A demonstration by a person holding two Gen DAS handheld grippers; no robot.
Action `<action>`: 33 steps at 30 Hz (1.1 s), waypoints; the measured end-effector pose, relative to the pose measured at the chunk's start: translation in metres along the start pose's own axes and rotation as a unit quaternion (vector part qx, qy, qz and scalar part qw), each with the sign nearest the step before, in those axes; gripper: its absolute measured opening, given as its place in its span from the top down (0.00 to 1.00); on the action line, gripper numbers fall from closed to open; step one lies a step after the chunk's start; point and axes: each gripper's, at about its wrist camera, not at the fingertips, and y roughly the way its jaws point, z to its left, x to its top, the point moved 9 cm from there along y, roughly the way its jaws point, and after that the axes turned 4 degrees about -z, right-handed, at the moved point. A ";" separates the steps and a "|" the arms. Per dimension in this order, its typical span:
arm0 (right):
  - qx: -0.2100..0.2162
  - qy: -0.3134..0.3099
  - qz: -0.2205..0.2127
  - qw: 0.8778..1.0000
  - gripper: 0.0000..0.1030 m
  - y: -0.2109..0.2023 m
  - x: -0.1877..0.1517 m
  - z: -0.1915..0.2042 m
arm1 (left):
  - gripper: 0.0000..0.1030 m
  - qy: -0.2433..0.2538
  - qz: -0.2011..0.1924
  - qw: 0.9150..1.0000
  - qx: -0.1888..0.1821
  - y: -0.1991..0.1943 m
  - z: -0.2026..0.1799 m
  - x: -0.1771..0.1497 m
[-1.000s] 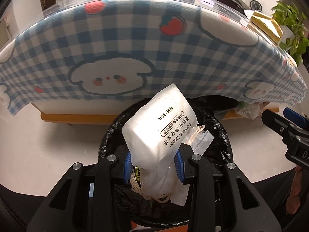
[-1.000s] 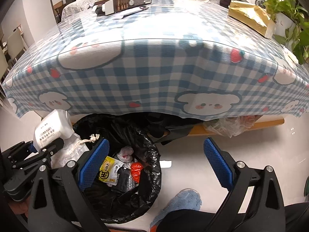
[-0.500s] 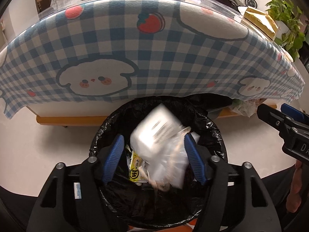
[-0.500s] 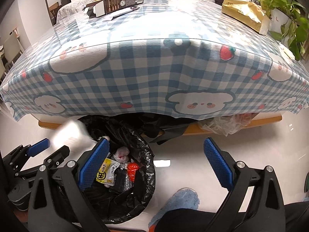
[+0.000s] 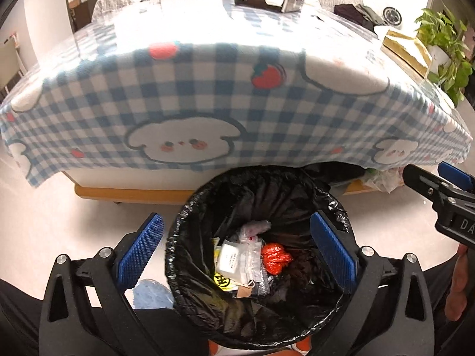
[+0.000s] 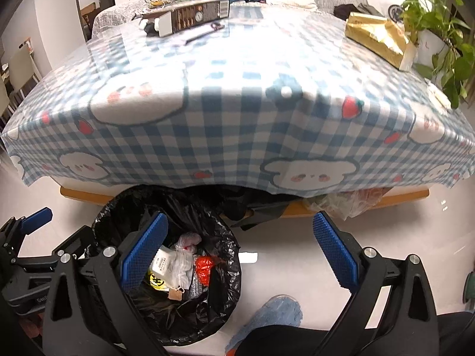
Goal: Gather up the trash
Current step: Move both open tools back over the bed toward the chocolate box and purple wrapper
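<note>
A bin lined with a black bag (image 5: 196, 213) (image 6: 228, 255) stands on the floor in front of the table. The white cotton-pad packet (image 5: 230, 259) (image 6: 161, 262) lies inside it on other trash, beside a red wrapper (image 5: 274, 258) and a yellow packet (image 5: 221, 280). My left gripper (image 5: 237, 249) hangs over the bin, its jaws still opening wide with nothing between them. My right gripper (image 6: 237, 249) is open and empty over the floor by the bin's right side.
The table under a blue checked cloth (image 5: 207, 95) (image 6: 237, 112) carries a dark carton (image 6: 190, 16) and a gold package (image 6: 377, 37). A potted plant (image 6: 439, 29) stands at right. A person's blue slipper (image 6: 273, 311) is near the bin.
The left gripper opened and let go of the cotton-pad packet, which dropped into the bin. The left gripper also rose a little. The right gripper stayed put.
</note>
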 end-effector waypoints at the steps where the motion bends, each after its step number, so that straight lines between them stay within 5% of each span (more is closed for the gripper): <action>1: 0.000 -0.001 -0.003 1.000 0.08 -0.002 0.003 0.001 | 0.06 -0.003 -0.001 1.000 0.000 -0.002 0.002 0.002; 15: 0.003 -0.017 -0.055 0.998 0.08 -0.043 0.067 0.013 | 0.06 -0.012 -0.036 0.999 -0.008 -0.040 0.015 0.064; 33: 0.009 -0.001 -0.068 0.998 0.08 -0.034 0.143 0.001 | 0.06 0.000 -0.048 0.999 -0.019 -0.028 0.000 0.155</action>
